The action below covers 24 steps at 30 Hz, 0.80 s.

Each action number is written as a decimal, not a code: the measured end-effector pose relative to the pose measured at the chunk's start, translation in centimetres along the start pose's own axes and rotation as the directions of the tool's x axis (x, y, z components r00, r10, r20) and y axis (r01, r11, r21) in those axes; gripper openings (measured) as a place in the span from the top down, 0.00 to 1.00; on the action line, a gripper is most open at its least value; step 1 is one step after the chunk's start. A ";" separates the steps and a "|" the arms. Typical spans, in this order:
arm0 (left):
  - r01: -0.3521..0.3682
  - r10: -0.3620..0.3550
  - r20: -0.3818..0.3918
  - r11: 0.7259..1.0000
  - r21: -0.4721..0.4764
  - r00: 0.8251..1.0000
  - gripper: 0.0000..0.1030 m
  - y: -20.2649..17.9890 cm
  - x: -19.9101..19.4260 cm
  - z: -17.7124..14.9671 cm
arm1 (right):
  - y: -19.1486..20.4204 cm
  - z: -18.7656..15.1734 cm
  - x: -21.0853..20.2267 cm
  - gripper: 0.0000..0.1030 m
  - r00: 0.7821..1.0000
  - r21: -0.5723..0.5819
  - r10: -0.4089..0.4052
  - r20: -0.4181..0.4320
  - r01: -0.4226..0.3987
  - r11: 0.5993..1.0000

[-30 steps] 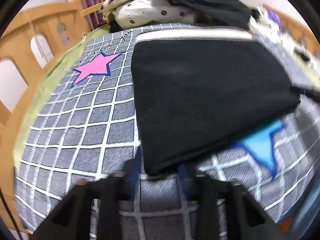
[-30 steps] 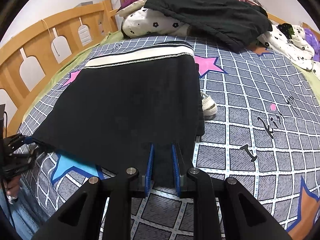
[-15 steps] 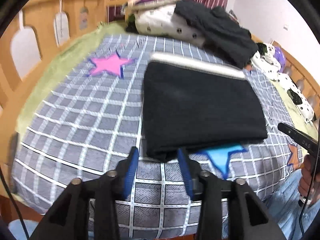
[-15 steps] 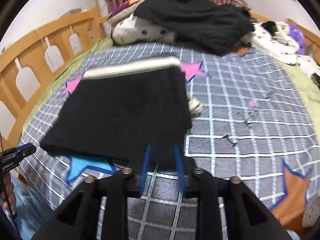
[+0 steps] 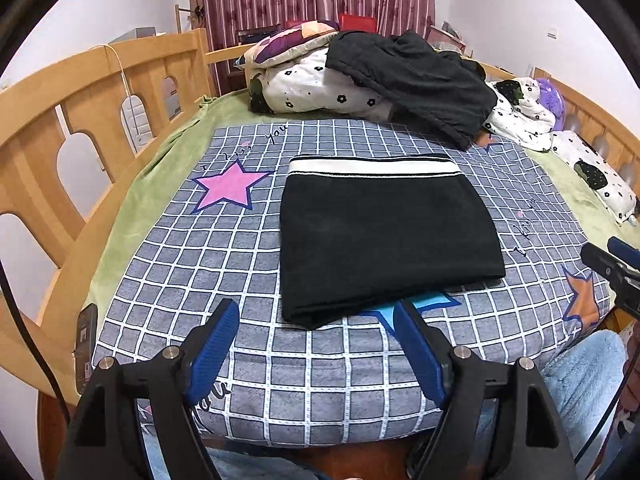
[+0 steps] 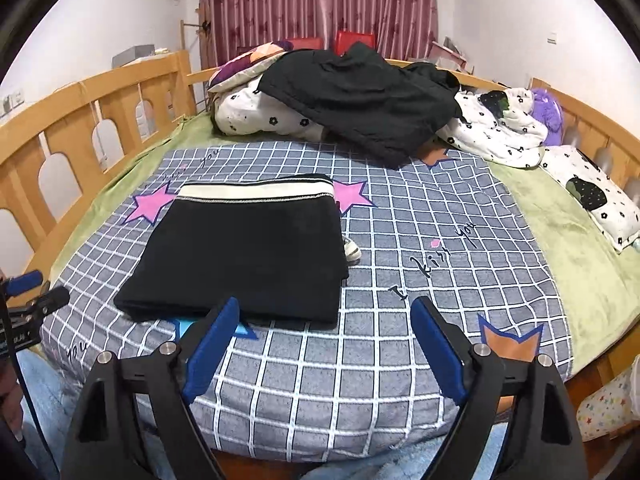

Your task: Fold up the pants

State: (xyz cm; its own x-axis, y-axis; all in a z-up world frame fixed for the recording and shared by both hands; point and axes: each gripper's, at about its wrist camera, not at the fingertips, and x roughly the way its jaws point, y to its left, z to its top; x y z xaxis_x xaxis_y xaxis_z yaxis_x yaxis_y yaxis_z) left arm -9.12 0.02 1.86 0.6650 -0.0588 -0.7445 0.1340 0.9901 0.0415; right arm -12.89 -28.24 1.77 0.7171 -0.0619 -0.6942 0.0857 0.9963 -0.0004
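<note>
Black pants (image 5: 384,236) (image 6: 248,252) with a white waistband lie folded into a flat rectangle on the grey checked blanket (image 5: 192,264). My left gripper (image 5: 316,312) hovers above and short of the pants' near edge. Its jaws are opening and hold nothing. My right gripper (image 6: 324,308) is likewise raised off the fold's near right corner, jaws opening, nothing between them. Each gripper's tip shows at the side of the other's view. A white drawstring end (image 6: 352,250) pokes out at the pants' right edge.
A heap of black clothes (image 6: 360,96) lies on flowered bedding (image 5: 320,88) at the bed's far end. Wooden rails (image 5: 60,120) run along both sides. A phone (image 5: 86,344) rests on the near left bed edge. A person's blue-clad legs (image 5: 580,376) are at the bed's near edge.
Both grippers let go of the pants' near edge, opened wide, and lifted up and back. The folded pants stay flat on the blanket.
</note>
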 end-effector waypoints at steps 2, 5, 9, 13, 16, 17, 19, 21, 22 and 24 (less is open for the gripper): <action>-0.005 0.005 0.004 1.000 0.001 1.000 0.24 -0.4 -0.3 0.0 | -0.1 0.0 -0.5 0.16 1.000 0.003 -0.004 -0.003 0.004 1.000; -0.012 0.012 0.007 1.000 -0.004 1.000 0.24 -0.7 -0.6 0.0 | -0.3 0.0 -0.9 0.16 1.000 0.010 -0.009 0.001 0.009 1.000; -0.022 0.022 0.009 1.000 -0.006 1.000 0.24 -1.0 -0.8 -0.1 | -0.6 -0.1 -1.3 0.16 1.000 0.025 -0.012 0.003 0.012 1.000; -0.034 0.034 0.010 0.999 -0.011 0.999 0.24 -1.0 -0.8 -0.1 | -0.7 -0.1 -1.5 0.16 1.000 0.028 -0.022 0.008 0.022 0.999; -0.040 0.040 0.009 0.999 -0.011 0.999 0.24 -1.0 -0.8 -0.1 | -0.6 -0.2 -1.6 0.16 0.999 0.025 -0.037 0.010 0.037 0.999; -0.041 0.041 0.007 0.999 -0.012 0.999 0.24 -1.0 -0.8 -0.2 | -0.6 -0.3 -1.6 0.16 0.999 0.023 -0.047 0.011 0.047 0.999; -0.043 0.043 0.005 0.999 -0.012 0.999 0.24 -1.0 -0.7 -0.2 | -0.5 -0.3 -1.5 0.16 0.999 0.019 -0.049 0.009 0.049 0.999; -0.045 0.045 0.003 0.999 -0.014 0.999 0.24 -1.0 -0.7 -0.2 | -0.4 -0.4 -1.4 0.16 0.999 0.018 -0.049 0.007 0.049 0.999; -0.046 0.046 0.002 0.999 -0.015 0.999 0.24 -1.0 -0.7 -0.2 | -0.4 -0.4 -1.4 0.16 0.999 0.019 -0.049 0.005 0.049 0.999; -0.048 0.048 0.001 0.999 -0.016 0.999 0.24 -0.9 -0.6 -0.2 | -0.4 -0.4 -1.3 0.16 0.999 0.018 -0.047 0.002 0.047 0.999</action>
State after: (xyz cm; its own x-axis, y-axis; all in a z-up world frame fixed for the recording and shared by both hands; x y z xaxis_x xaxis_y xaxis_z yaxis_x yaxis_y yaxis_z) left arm -9.76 -0.77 2.15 0.6711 -0.0111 -0.7413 0.0898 0.9937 0.0664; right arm -14.10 -28.51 2.39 0.7138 -0.1085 -0.6918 0.1317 0.9911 -0.0195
